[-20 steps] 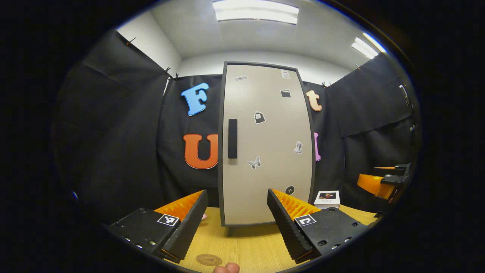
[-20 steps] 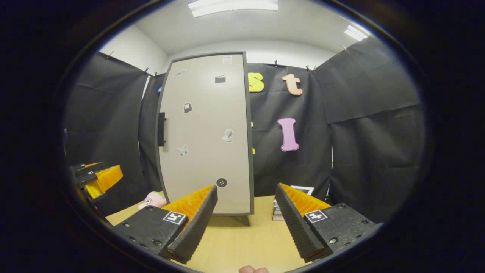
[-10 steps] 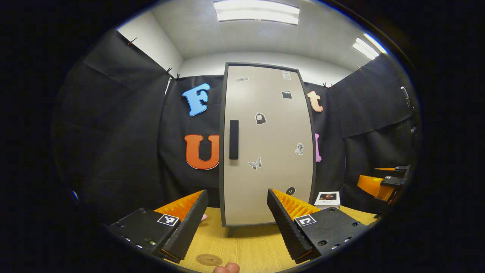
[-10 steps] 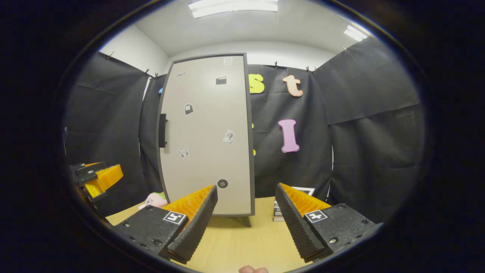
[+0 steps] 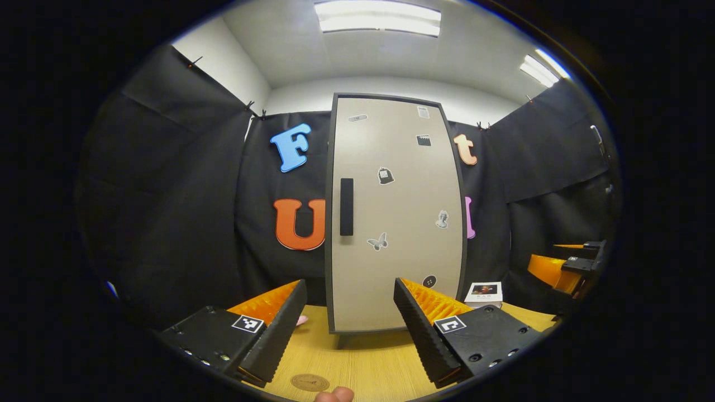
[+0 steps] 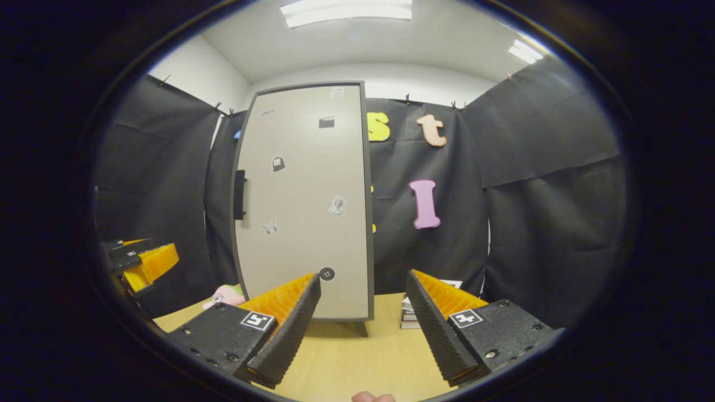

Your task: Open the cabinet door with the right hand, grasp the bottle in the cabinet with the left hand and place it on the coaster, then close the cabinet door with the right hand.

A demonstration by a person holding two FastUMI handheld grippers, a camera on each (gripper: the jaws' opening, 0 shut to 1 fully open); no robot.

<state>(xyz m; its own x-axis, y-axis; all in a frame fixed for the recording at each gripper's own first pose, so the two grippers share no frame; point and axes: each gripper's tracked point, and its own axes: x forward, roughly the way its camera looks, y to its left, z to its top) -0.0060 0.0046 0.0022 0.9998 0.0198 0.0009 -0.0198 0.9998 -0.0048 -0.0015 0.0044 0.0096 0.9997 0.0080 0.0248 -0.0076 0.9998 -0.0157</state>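
Note:
A tall beige cabinet (image 5: 396,223) (image 6: 304,212) with a dark frame stands at the back of the wooden table, its door closed. A black vertical handle (image 5: 346,206) (image 6: 239,195) sits near the door's left edge. The bottle is hidden behind the door. A round brown coaster (image 5: 310,382) lies on the table close in front of my left gripper (image 5: 349,326), which is open and holds nothing. My right gripper (image 6: 363,321) is also open and holds nothing, well short of the cabinet and to its right. Each gripper appears at the edge of the other's view (image 5: 564,265) (image 6: 139,262).
The wooden table (image 5: 368,363) (image 6: 357,357) runs from the grippers to the cabinet. A small stack of books (image 5: 484,291) (image 6: 410,315) lies to the cabinet's right. A pink soft toy (image 6: 223,295) (image 5: 301,320) sits to the cabinet's left. Black cloth walls close the booth.
Both views have shifted slightly, with the cabinet sitting a little lower in the right gripper view. The door stays closed and both grippers stay open.

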